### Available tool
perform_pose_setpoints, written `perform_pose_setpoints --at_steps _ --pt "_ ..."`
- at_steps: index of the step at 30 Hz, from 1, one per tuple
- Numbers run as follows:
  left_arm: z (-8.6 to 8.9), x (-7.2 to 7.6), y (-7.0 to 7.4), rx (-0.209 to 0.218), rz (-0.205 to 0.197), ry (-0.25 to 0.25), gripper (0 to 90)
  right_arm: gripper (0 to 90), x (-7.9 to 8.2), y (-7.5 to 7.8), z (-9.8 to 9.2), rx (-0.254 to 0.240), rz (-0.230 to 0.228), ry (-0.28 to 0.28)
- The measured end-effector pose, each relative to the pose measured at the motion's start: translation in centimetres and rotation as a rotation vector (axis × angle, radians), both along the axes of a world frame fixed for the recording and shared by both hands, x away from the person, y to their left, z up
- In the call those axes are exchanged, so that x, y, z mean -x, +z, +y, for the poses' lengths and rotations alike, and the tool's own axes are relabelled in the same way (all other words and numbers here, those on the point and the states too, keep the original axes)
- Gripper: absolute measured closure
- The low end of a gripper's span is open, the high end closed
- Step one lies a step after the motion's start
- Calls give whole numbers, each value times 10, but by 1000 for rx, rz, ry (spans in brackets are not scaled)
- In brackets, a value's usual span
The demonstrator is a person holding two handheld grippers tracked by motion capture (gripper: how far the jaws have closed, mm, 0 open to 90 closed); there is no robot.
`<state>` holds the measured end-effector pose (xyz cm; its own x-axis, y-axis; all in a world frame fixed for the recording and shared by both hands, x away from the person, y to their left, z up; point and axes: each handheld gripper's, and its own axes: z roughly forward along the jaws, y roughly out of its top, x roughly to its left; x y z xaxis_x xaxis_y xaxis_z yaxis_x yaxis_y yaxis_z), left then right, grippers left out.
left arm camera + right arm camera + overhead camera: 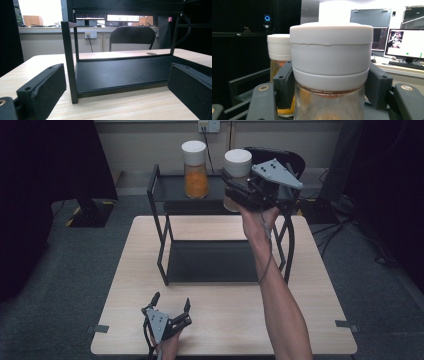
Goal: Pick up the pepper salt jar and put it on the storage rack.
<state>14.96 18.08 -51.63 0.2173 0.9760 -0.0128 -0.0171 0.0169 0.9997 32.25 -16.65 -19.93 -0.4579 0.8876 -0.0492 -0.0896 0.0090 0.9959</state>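
While your left gripper [171, 306] rested near you on the table [230, 330], fingers spread around nothing, the right gripper [239, 187] farther out pinched a white-lidded jar [237, 167] just under its lid, at the rack [165, 187]'s top shelf. Beyond its fingers stood the orange-filled jar [195, 170], already shelved. Setting the held jar down looked like what remained.

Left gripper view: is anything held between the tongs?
No. The left tongs stand wide apart over the bare table, with the black rack ahead, beyond the tips.
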Motion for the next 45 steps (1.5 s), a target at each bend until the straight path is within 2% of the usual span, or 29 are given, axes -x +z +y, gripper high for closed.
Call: perform_pose_setpoints --at_steps 6,15,20,24,27,31,45 --pt "0 0 0 -1 0 0 10 348 -14 5 6 1 2 -16" --pt "0 0 0 -3 0 0 10 349 -32 4 13 -22 9 -41" --pt "0 0 0 -3 0 1 11 349 -43 2 17 -11 29 -51" --pt "0 0 0 -2 0 0 9 349 -50 0 16 -34 46 -58" --pt "0 0 0 -2 0 0 9 349 -53 0 17 -26 53 -66" --pt "0 0 0 -2 0 0 9 349 -56 -2 16 -43 58 -64" --pt "-1 0 0 -2 0 4 8 347 -55 -5 15 -35 49 -62"
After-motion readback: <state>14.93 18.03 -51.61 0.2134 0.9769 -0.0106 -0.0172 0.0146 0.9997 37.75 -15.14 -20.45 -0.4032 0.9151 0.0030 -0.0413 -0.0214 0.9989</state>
